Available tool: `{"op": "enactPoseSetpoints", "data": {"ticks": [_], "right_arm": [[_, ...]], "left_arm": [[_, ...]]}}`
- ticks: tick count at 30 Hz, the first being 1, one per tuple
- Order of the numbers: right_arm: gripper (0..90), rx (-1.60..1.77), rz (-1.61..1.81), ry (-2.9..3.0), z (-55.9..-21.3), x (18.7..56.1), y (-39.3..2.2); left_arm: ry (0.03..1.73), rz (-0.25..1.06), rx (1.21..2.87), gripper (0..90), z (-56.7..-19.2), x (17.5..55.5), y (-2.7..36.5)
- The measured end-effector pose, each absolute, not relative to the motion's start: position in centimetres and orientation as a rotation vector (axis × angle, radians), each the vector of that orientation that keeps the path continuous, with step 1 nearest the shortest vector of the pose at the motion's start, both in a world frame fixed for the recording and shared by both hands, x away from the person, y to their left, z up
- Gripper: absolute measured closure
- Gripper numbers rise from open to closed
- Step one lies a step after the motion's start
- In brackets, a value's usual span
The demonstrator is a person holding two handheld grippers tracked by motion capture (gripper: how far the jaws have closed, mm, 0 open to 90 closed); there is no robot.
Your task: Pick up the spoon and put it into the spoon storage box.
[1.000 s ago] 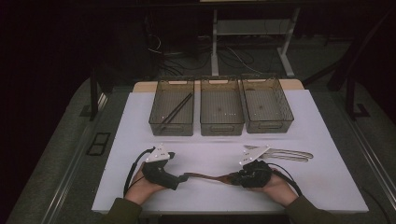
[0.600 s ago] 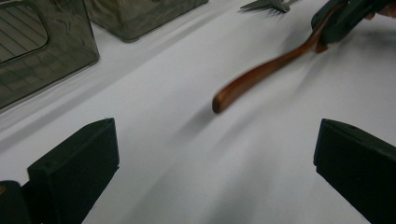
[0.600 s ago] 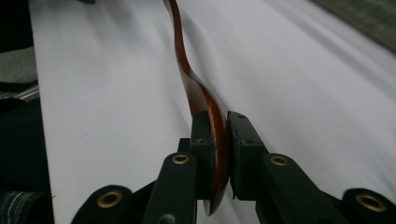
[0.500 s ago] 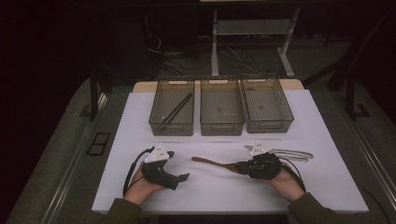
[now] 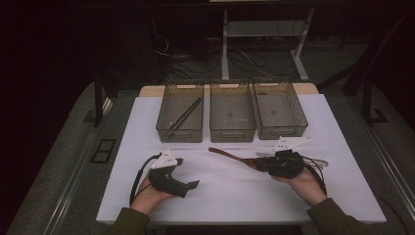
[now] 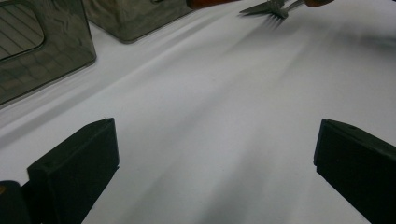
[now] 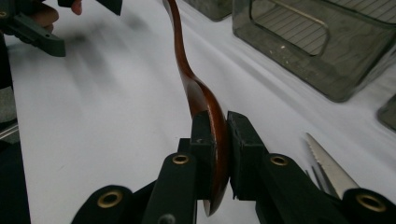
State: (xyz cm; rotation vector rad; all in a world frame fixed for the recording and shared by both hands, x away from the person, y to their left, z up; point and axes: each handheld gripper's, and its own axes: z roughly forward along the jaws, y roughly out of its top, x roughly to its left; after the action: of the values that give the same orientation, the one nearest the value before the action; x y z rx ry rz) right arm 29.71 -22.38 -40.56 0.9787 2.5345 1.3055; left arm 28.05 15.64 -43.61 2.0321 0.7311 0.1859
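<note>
Wooden spoon (image 7: 201, 100) clamped by right gripper (image 7: 215, 135) jaws (bowl end); left gripper (image 6: 210, 154) jaws spread, empty.

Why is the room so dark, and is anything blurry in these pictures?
High view: light falls mainly on the white table, the surroundings stay nearly black. Left gripper view: the fork at the top is soft, with streaky shadows on the cloth. Right gripper view: the wooden spoon is sharp, the far left gripper smeared.
</note>
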Motion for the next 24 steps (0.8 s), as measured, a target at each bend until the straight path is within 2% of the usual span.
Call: {"op": "enactPoseSetpoints", "data": {"ticks": [24], "right_arm": [[80.2, 0.995, 1.347, 2.39, -36.5, 32.2, -23.6]], "left_arm": [[0.716, 0.237, 2.033, 0.0, -43.8, 27.5, 16.0]]}}
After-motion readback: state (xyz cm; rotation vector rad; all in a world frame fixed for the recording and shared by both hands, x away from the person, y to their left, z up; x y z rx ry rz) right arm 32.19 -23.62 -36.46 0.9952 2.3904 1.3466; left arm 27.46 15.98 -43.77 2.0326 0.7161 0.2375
